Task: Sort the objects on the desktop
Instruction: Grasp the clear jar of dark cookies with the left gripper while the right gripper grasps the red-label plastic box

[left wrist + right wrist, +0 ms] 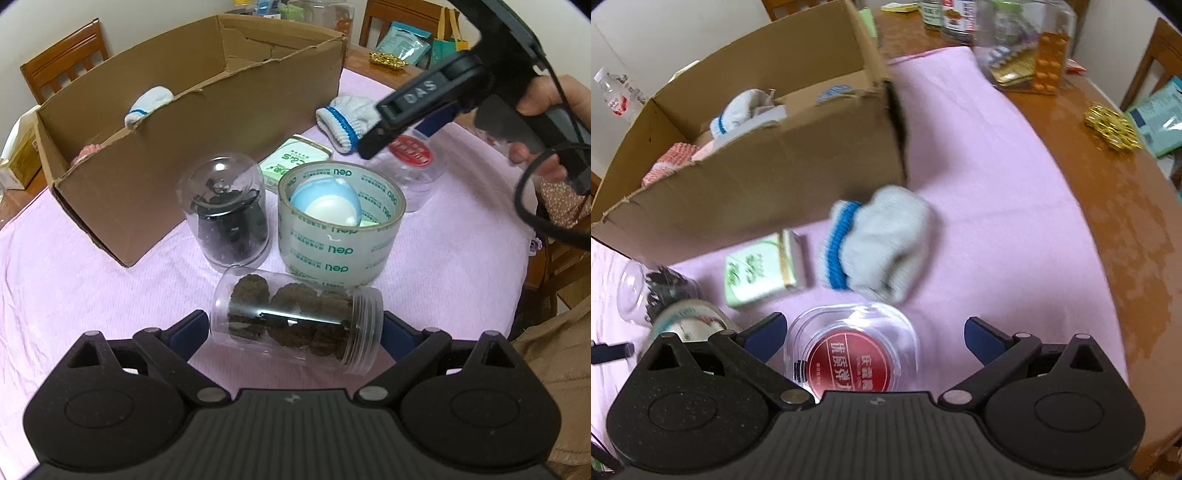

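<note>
A clear jar of brown balls (pixel 295 325) lies on its side between the pads of my left gripper (pixel 295 328), which is shut on it, one pad at each end. My right gripper (pixel 873 332) is open and hovers over a clear plastic box with a red round label (pixel 849 350); its fingers stand on either side of the box without touching it. In the left wrist view the right gripper (pixel 402 136) hangs over that same red-labelled box (pixel 410 155), held by a hand (pixel 543 99).
An open cardboard box (pixel 207 147) holding a glove stands at the back left on the pink cloth (pixel 74 277). Also here: a tape roll (pixel 340 225) with a blue-white ball inside, a clear domed jar (pixel 229 214), a green packet (pixel 761 269) and a white glove (pixel 875 243).
</note>
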{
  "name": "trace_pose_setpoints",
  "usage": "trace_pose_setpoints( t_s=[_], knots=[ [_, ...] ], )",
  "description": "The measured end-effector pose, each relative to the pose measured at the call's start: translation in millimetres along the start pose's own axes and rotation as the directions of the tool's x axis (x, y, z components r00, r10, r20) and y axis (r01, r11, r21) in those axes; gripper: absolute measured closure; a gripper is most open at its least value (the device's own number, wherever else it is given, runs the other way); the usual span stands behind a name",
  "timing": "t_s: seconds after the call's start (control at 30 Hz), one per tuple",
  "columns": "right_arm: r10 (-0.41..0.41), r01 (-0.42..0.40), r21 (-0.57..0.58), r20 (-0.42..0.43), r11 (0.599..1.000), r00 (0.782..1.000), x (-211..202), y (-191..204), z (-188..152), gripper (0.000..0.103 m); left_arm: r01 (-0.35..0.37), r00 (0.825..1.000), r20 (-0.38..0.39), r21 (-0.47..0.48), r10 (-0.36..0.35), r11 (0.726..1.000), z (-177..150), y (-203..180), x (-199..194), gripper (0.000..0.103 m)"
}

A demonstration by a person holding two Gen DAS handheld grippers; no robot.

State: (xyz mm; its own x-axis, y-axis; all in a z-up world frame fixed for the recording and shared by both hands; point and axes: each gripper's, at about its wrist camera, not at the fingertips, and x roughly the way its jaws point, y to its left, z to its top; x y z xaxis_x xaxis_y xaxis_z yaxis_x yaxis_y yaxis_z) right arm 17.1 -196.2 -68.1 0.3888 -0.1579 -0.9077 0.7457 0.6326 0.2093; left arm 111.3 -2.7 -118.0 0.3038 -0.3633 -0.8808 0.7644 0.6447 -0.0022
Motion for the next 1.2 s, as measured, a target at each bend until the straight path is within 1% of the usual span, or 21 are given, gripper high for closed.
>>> trace_pose_setpoints(
  t_s=[0.13, 0.2, 0.3, 0.5, 0.6, 0.7, 0.87, 0.93, 1.03, 1.2],
  knots=[
    [-0.006, 0.006, -0.015, -0.006, 1.0, 1.0, -8, -8, -12, 0.0, -0.004, 1.0, -0.007, 0.029, 0.004, 1.0, 0, -2, 0, 0.006],
    [0.006, -0.006, -0.034, -0.004, 0.999, 1.0, -11, -8, -17, 0.0, -0.005, 1.0, -0.012, 0.045, 0.005, 0.999, 1, -4, 0, 0.006],
    [0.04, -0.041, -0.074, -0.012, 0.996, 0.999, -14, -5, -23, 0.0, -0.004, 1.0, -0.017, 0.084, 0.005, 0.996, 3, -8, 2, 0.006],
    [0.048, -0.051, -0.158, -0.026, 0.986, 0.999, -13, 8, -37, 0.0, -0.002, 1.0, -0.025, 0.136, 0.005, 0.991, 6, -11, 9, 0.006],
    [0.021, -0.022, -0.2, -0.007, 0.98, 1.0, -11, 14, -40, 0.0, 0.005, 1.0, -0.024, 0.14, -0.002, 0.99, 6, -9, 12, 0.006],
    [0.007, -0.007, -0.208, -0.002, 0.978, 1.0, -6, 16, -41, 0.0, -0.004, 1.0, -0.019, 0.129, 0.007, 0.992, 6, -9, 13, 0.006],
    [-0.015, 0.009, -0.235, -0.021, 0.972, 1.0, 5, 16, -39, 0.0, 0.006, 1.0, -0.025, 0.123, -0.003, 0.992, 7, -9, 16, 0.007],
    [-0.04, 0.038, -0.266, -0.002, 0.963, 0.999, 8, 19, -38, 0.0, 0.002, 1.0, -0.024, 0.123, 0.001, 0.992, 7, -9, 15, 0.007],
    [-0.084, 0.077, -0.315, -0.008, 0.946, 0.996, 14, 24, -37, 0.0, 0.002, 1.0, -0.022, 0.123, 0.0, 0.992, 7, -8, 15, 0.007],
    [-0.078, 0.076, -0.321, 0.005, 0.944, 0.997, 13, 23, -40, 0.0, 0.003, 1.0, -0.016, 0.135, -0.001, 0.991, 7, -6, 15, 0.008]
  ],
)
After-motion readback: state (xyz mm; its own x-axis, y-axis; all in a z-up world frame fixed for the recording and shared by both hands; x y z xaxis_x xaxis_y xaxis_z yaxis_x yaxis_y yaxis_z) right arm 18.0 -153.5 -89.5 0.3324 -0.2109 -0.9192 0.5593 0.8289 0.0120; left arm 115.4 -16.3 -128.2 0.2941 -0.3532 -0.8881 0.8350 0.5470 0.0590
